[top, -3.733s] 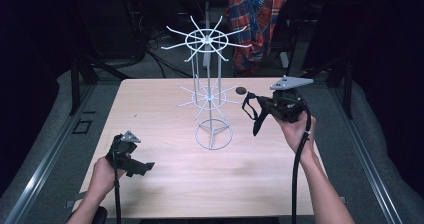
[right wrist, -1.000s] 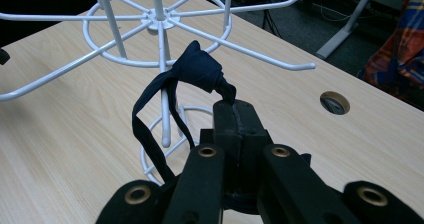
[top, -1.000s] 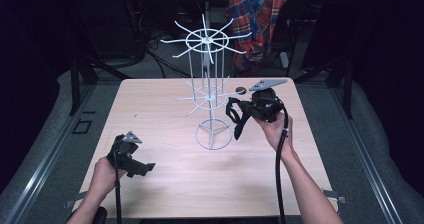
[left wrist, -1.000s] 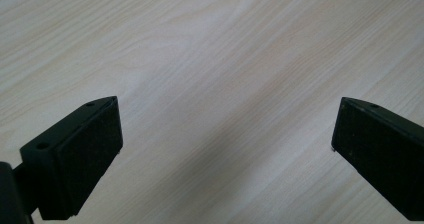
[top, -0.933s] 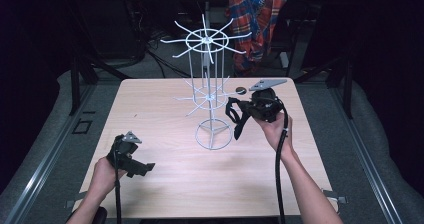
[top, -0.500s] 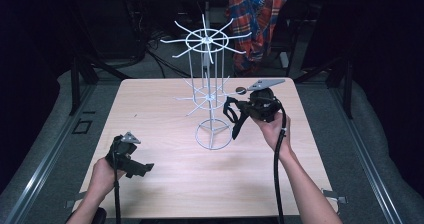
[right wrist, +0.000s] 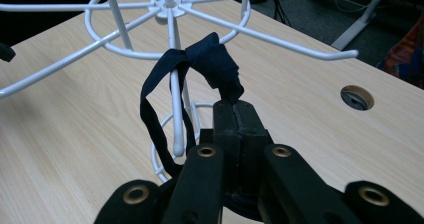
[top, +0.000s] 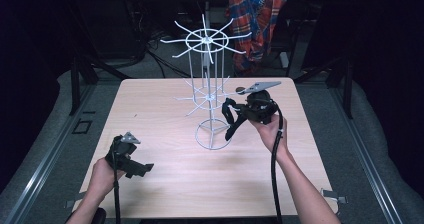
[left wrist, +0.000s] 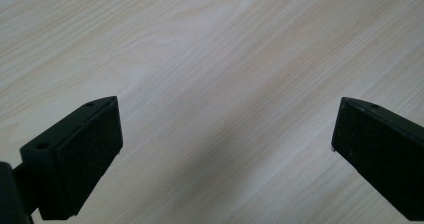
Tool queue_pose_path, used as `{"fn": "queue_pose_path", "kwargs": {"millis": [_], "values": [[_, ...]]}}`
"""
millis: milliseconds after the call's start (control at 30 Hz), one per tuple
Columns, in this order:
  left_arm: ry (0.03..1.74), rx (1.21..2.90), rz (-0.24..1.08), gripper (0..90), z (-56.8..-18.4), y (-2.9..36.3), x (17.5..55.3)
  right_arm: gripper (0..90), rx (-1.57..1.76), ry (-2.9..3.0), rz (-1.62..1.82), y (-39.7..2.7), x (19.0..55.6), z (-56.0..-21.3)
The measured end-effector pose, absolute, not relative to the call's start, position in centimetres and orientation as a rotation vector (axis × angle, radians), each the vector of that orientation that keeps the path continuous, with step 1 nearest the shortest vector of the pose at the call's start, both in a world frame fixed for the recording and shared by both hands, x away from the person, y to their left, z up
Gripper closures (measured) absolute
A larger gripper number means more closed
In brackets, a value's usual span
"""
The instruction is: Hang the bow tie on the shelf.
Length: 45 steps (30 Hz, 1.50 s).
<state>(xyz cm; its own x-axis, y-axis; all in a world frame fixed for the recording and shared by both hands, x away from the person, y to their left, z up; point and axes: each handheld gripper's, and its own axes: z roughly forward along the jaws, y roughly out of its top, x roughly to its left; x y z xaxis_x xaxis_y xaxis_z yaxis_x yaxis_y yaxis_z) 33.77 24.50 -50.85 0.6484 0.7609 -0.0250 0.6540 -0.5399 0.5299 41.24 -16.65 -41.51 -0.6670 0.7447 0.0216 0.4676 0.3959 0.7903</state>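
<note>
High cam above table (top: 150, 109); tongs cams close, rack (right wrist: 170, 14) shared.

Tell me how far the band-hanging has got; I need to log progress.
Done: the right gripper, jaws shut, has the dark band looped around a lower arm of the white wire rack. In hand: seating it. Left: letting go. The left gripper idles open above the table.

Dim room; pale wooden table (top: 165, 184), grey floor (top: 45, 134), perhaps plaid cloth (top: 257, 14) hanging behind

rack (right wrist: 170, 14): glossy white wire | band (right wrist: 210, 59): matt navy cloth | table (top: 165, 184): smooth pale wood
</note>
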Motion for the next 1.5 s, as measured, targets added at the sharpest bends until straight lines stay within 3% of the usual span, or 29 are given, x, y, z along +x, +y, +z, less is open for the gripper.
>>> {"fn": "queue_pose_path", "kwargs": {"millis": [1500], "values": [[1.091, 2.366, 0.278, 0.0, -50.8, 24.3, 33.8, 86.8, 1.077, 2.411, 1.222, -17.0, 41.6, -43.0]]}}
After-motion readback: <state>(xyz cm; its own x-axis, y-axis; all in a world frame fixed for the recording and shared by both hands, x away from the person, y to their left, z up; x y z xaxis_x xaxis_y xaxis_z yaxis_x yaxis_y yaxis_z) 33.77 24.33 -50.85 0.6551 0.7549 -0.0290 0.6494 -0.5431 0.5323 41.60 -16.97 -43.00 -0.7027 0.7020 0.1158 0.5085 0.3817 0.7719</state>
